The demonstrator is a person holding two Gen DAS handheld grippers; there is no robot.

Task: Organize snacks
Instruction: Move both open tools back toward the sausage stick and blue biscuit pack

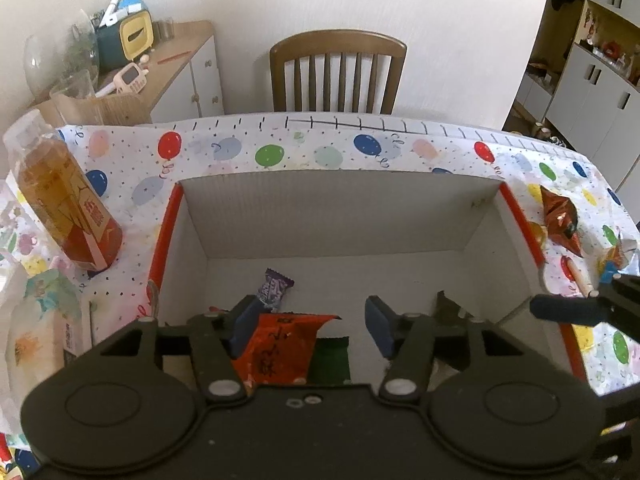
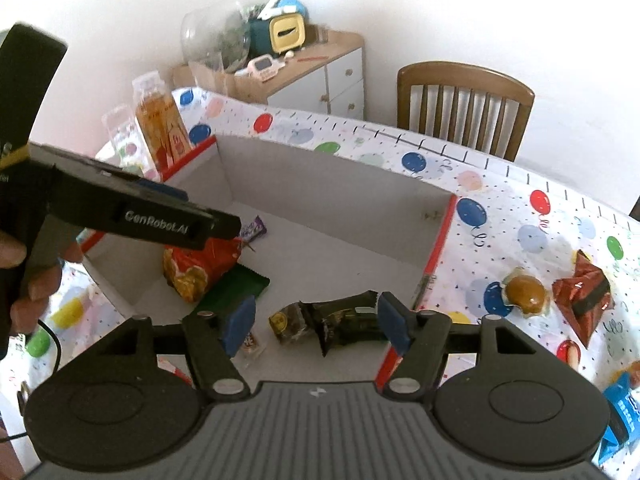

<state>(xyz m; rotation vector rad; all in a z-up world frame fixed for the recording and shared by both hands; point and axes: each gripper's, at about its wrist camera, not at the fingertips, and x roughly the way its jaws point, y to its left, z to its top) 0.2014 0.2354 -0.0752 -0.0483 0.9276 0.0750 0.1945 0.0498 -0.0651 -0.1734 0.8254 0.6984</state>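
Looking along your left gripper, its jaws stand apart over the white box at frame centre, grasping nothing; an orange snack packet lies beneath them, perhaps brushing the left pad. Through the right wrist view, your right gripper is likewise released above a dark wrapped snack on the box floor, lower centre.
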